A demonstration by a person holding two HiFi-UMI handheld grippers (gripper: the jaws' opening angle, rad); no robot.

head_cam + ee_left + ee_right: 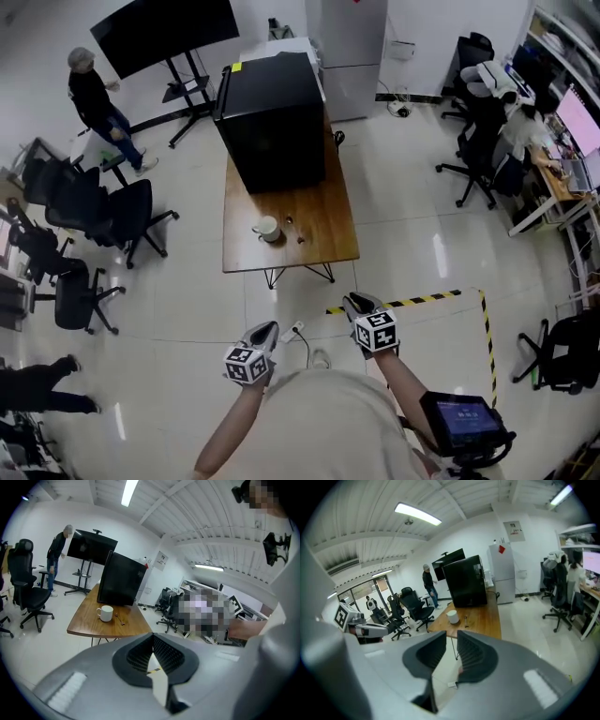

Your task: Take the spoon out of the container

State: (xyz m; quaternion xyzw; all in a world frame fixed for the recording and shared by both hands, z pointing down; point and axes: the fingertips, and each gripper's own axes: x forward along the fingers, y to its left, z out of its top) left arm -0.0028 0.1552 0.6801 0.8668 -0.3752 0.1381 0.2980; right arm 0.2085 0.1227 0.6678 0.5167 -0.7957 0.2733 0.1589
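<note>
A white mug (266, 228) stands near the front of a wooden table (323, 239), well ahead of me. A small spoon (299, 238) seems to lie on the tabletop just right of the mug; it is too small to make out clearly. The left gripper view shows the mug (106, 612) and the spoon (119, 619) far off. My left gripper (268, 328) and right gripper (354, 301) are held close to my body over the floor, both shut and with nothing in them. The right gripper view also shows the mug (452, 616) on the table.
A large black box (274, 122) fills the far half of the table. Office chairs (94, 216) stand to the left, and a person (98, 103) walks by a big screen (169, 28). Yellow-black floor tape (412, 301) runs ahead on the right. A cable plug (296, 329) lies on the floor.
</note>
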